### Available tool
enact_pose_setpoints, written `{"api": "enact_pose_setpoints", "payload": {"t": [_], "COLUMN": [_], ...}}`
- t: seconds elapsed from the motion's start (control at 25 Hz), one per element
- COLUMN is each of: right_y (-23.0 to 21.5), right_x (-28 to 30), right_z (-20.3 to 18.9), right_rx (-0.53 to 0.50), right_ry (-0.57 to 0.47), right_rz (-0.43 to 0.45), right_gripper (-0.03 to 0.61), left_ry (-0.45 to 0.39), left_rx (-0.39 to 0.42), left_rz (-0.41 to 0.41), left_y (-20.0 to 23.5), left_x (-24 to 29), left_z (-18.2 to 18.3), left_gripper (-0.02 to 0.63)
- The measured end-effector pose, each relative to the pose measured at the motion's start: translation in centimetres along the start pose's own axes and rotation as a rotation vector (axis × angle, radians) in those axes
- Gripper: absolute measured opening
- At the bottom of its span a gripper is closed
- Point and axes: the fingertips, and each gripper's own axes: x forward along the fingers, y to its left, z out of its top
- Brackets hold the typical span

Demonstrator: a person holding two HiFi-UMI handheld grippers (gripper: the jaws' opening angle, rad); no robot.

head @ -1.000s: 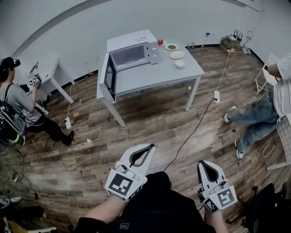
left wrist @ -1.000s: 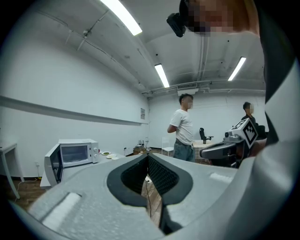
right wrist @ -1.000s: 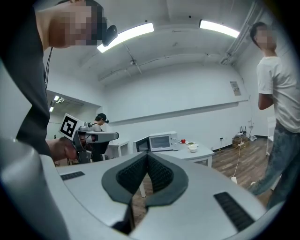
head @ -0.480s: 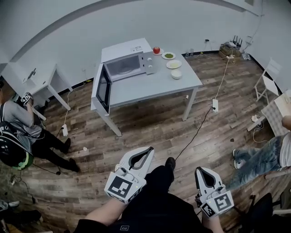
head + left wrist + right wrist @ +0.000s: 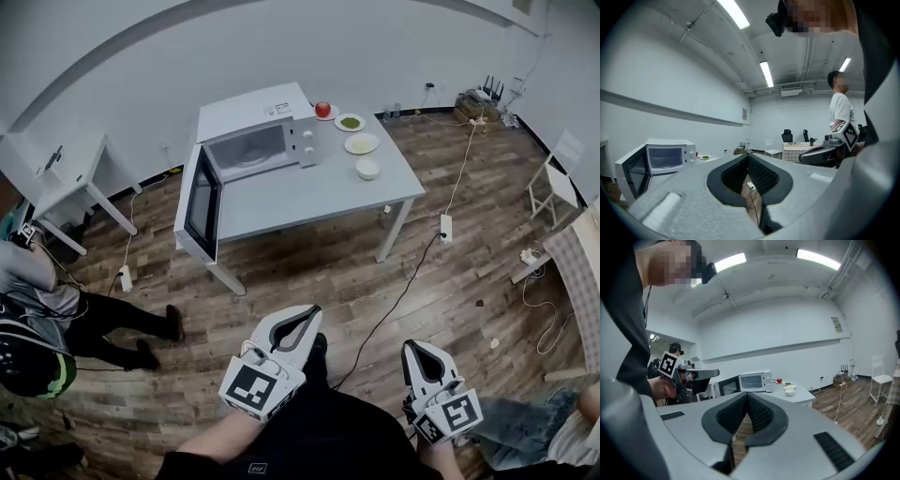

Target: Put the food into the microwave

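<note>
Left hand-held gripper, jaws together; microwave with unreadable top label.

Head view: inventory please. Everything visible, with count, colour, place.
table: 1, grey, room centre
microwave: 1, white, table's left end, door open
apple: 1, red, right of microwave
plate with green food: 1, white, beside apple
plate with pale food: 1, white, nearer the camera
bowl: 1, white, nearest of the dishes
side table: 1, white, left wall
chair: 1, white, right edge
bystander: 1, grey top, left edge
second person: 1, jeans, lower right corner
left gripper: 1, white, shut, empty
right gripper: 1, white, shut, empty
</note>
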Motion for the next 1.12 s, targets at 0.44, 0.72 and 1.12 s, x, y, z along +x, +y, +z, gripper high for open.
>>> {"api": "enact_pose_setpoints", "payload": {"t": [0.44,0.72,1.12], "right_y": [-6.1,-8.6,-13.5], "right_x": [16.0,21.8,28.3], "right_z": [4.2,5.1,5.3], "right_rx": [-0.028,0.010,0.033], "right_ry": [0.013,0.015,0.030], "right_rz": [-0.008,-0.012,0.034], "right_gripper": [0.014,0.014,0.014], "left_ry": [-0.025,0.008,0.068], "left_rx": [-0.039,-0.015,-0.015], "left_rz": [-0.049,-0.056,-0.036], "left_y": [12.2,17.4,21.5], "left_x": [9.7,13.5,19.4], "left_z": [1.3,1.4,0.5], "left_gripper": [0.008,0.008,0.008]}}
